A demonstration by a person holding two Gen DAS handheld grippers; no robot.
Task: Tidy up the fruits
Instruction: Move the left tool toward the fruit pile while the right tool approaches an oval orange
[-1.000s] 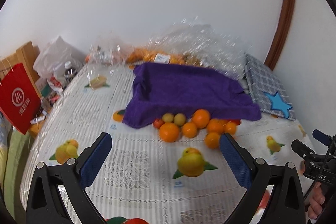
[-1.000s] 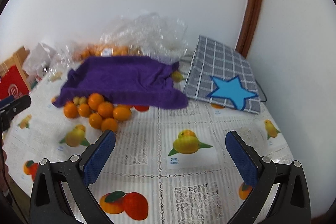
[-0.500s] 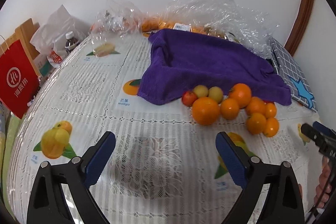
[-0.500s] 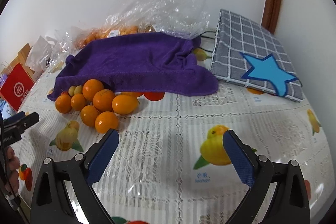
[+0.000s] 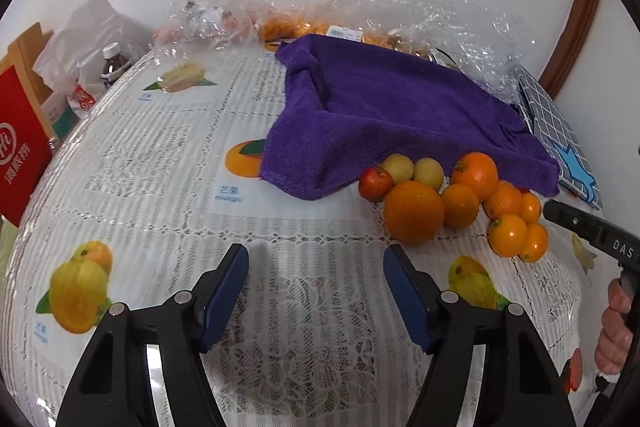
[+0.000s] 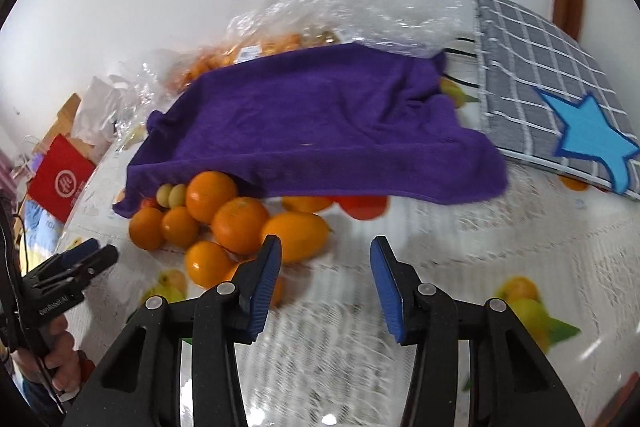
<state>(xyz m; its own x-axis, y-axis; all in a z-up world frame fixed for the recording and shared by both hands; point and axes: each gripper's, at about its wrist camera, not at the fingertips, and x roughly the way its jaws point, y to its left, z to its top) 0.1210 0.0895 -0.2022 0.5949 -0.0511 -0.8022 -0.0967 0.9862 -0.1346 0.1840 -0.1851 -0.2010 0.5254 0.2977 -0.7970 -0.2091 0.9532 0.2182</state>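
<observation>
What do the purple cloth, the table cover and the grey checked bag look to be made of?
Purple cloth: soft terry or microfibre, matte, with fuzzy nap. Table cover: probably glossy plastic, lace-patterned with printed fruit, showing sheen. Grey checked bag: seemingly woven fabric or felt, matte, with a blue star.

I see a table (image 5: 168, 187) covered in a white lace-patterned cloth printed with fruit pictures. On it lies a rumpled purple towel (image 5: 392, 115), with a cluster of loose oranges (image 5: 414, 211) and small yellow and red fruits against its near edge. Behind it sit crinkled clear plastic bags (image 5: 420, 3), and to its right a grey checked pouch with a blue star (image 6: 560, 107)
</observation>
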